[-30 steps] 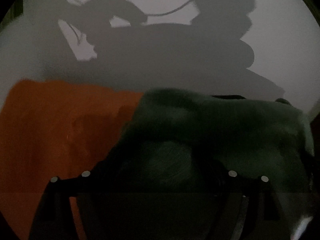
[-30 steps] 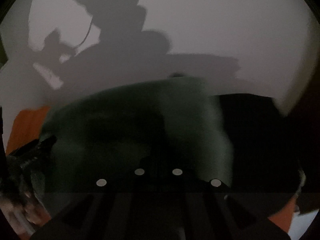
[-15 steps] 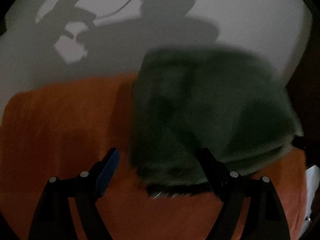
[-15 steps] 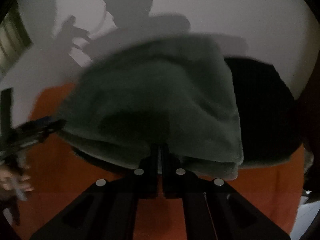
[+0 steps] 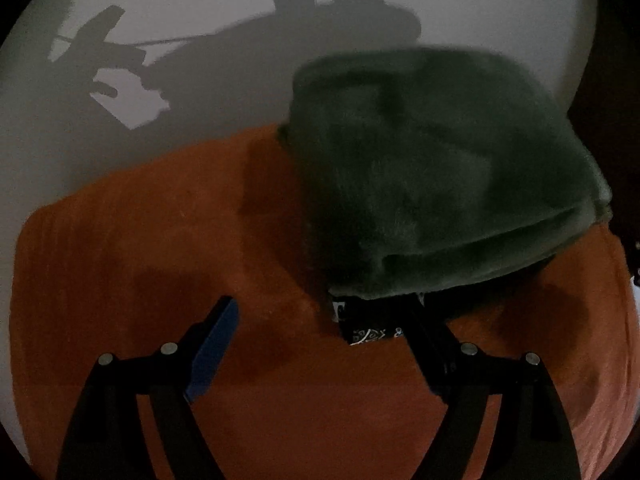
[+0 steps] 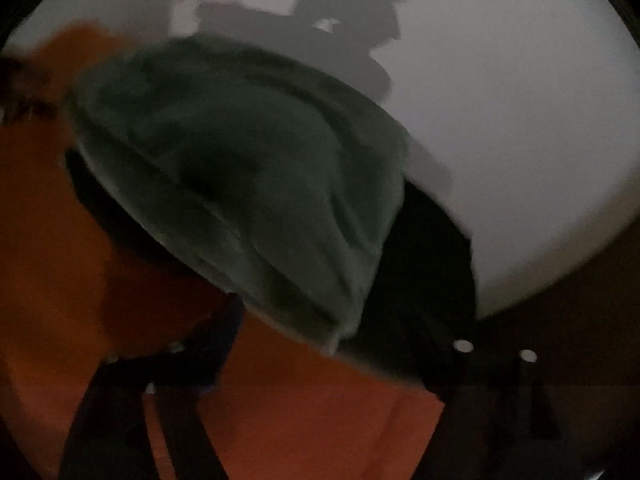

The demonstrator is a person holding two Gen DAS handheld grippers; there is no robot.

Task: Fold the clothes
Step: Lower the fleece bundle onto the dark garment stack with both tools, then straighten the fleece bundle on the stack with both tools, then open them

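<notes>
Left gripper spread wide, empty. Right gripper just parted, its fingers clear of the one folded green garment lying atop one black garment on one orange cloth over a white table.

The left tool points steeply down over an orange cloth spread on a pale worktop. Its jaws stand wide apart, the blue pad of the left finger facing inward. A folded dark green fleece garment lies on the cloth, far and right of the tool. A black item with white print protrudes from under its near edge, just beside the right finger. Shadows of the person and tools fall across the far worktop.
</notes>
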